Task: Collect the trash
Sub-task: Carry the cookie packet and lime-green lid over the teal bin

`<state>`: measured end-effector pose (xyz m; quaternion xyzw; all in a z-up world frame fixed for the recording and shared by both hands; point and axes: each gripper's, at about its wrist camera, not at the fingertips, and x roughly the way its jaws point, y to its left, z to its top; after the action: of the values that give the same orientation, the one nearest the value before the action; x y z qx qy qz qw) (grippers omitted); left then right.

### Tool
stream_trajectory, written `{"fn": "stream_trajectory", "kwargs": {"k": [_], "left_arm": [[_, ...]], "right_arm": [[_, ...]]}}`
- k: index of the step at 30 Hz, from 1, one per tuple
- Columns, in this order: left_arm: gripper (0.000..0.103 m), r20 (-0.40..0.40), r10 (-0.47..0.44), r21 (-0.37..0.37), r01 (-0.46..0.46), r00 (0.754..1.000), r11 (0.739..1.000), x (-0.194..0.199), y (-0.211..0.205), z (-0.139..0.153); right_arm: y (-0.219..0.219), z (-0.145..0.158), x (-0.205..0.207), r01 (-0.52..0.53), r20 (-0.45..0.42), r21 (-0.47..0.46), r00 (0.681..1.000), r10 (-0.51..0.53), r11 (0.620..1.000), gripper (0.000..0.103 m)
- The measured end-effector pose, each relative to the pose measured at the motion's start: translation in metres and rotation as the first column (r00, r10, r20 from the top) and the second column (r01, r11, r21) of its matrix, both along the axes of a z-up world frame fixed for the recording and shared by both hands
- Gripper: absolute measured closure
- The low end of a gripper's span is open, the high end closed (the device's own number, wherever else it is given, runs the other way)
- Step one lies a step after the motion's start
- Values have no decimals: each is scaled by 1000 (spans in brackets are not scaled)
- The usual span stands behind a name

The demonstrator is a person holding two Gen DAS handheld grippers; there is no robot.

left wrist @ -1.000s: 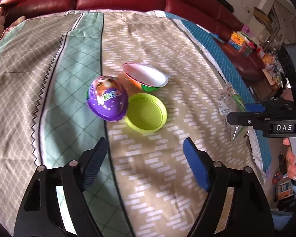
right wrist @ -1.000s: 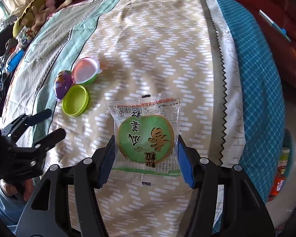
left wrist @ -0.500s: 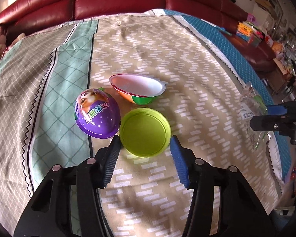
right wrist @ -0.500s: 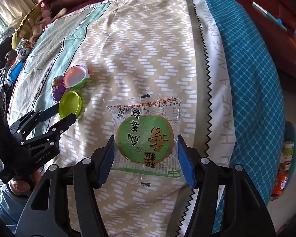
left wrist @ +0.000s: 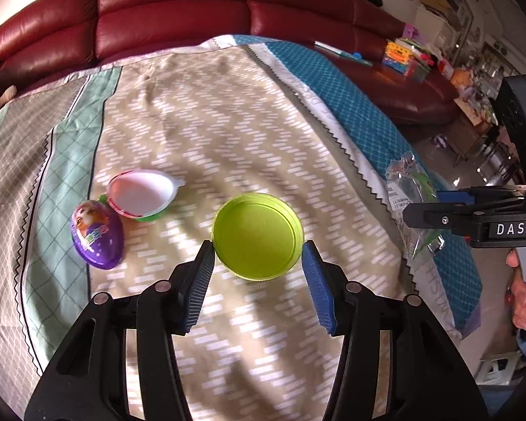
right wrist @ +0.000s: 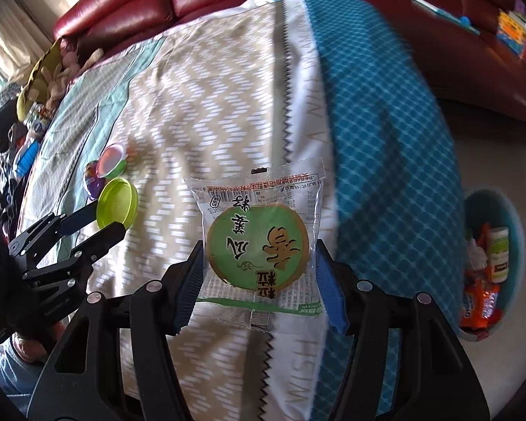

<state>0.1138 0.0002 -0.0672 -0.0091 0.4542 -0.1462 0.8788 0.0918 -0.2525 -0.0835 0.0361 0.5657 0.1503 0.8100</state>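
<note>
Two pieces of trash are held aloft, ready to be carried to the bin.

Nearest, in the right wrist view, a green snack packet point(right wrist: 259, 242) is clamped in the right gripper point(right wrist: 259, 277) above the blue edge of the tablecloth point(right wrist: 385, 133); the trash bin point(right wrist: 515, 221) is seen on the floor at right, so a carry rightward and a release over it are judged next. The green lid point(left wrist: 258, 234) is pinched in the left gripper point(left wrist: 257, 273), apparently lifted clear. Farther left on the table, a purple egg capsule point(left wrist: 96, 235) and an empty cup point(left wrist: 142, 198) remain to be collected.
</note>
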Motion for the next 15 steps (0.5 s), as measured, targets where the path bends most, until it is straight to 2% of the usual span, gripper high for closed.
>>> {"fn": "stream_trajectory", "kwargs": {"k": [8,15], "left_arm": [[50,22,-119,3,119,993,993,2,-63,19],[50,42,-225,13,224,974,974,7,-122,35]], "right_arm": [[-77,13,-11,132,28,13,991,-132,991,46],[-153,22,-25,265,58,28,962,-266,964,46]]}}
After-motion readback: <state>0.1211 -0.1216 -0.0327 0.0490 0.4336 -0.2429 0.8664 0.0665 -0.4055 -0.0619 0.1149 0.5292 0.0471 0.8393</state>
